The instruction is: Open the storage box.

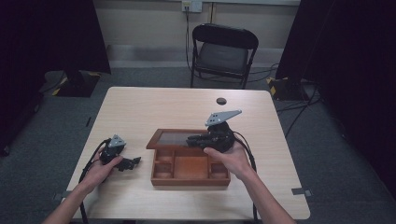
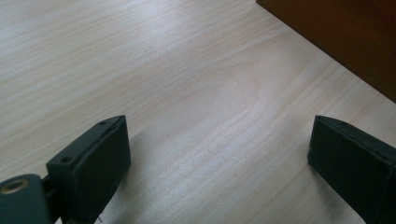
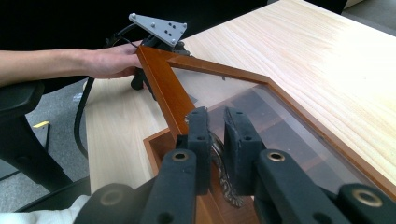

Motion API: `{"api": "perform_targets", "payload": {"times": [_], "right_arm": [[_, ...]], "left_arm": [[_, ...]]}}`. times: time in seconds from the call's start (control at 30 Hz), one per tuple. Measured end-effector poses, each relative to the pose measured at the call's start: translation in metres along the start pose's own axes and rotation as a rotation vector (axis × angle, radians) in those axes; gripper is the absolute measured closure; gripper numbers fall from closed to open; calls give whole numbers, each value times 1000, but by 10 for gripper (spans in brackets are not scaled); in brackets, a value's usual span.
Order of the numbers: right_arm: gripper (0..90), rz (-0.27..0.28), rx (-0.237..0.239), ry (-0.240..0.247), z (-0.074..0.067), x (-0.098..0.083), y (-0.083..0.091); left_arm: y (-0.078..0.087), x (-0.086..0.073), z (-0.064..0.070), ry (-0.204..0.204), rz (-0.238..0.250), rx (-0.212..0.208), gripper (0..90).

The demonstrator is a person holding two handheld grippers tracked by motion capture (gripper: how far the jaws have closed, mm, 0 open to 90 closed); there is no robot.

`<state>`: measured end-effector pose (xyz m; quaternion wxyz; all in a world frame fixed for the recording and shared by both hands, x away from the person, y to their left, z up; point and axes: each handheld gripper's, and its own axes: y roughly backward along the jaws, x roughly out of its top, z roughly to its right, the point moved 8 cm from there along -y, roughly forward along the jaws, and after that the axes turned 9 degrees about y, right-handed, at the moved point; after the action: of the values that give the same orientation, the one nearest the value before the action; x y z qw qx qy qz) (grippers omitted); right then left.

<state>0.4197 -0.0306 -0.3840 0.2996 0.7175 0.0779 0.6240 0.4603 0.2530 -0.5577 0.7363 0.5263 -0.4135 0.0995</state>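
Desk point(image 1: 140, 107): light wood, rectangular; a small dark round spot point(image 1: 221, 101) near its far edge. A black folding chair point(image 1: 223, 51) stands on the floor beyond it.

Wooden box point(image 1: 189, 181): reddish-brown, sits mid-desk, slightly toward the person's side. Interior split into several compartments, one larger in the middle, smaller ones at the sides. Its lid point(image 1: 161, 138), a wooden frame around a clear pane, is raised at the far side of the box and tilted; in the right gripper view the lid point(image 3: 161, 84) frame runs diagonally with the pane to its right.

Right gripper point(image 1: 198, 140): held over the box at the lid's front edge. In its own view the right gripper point(image 3: 217, 140) has fingers point(image 3: 198, 135) drawn close together, pinching a small ornate metal clasp point(image 3: 229, 186) attached to the lid frame.

Left gripper point(image 1: 133, 162): rests low on the desk just left of the box, apart from it. In its own view the fingers point(image 2: 100, 161) stand wide apart, bare desk between them, nothing held; the box wall point(image 2: 345, 37) shows at upper right.
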Motion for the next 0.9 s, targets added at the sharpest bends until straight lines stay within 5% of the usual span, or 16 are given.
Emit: {"api": "perform_targets", "payload": {"times": [0.9], "right_arm": [[820, 10, -17, -1, 7, 10, 2]], "left_arm": [[0, 0, 0, -4, -1, 1, 52]]}}
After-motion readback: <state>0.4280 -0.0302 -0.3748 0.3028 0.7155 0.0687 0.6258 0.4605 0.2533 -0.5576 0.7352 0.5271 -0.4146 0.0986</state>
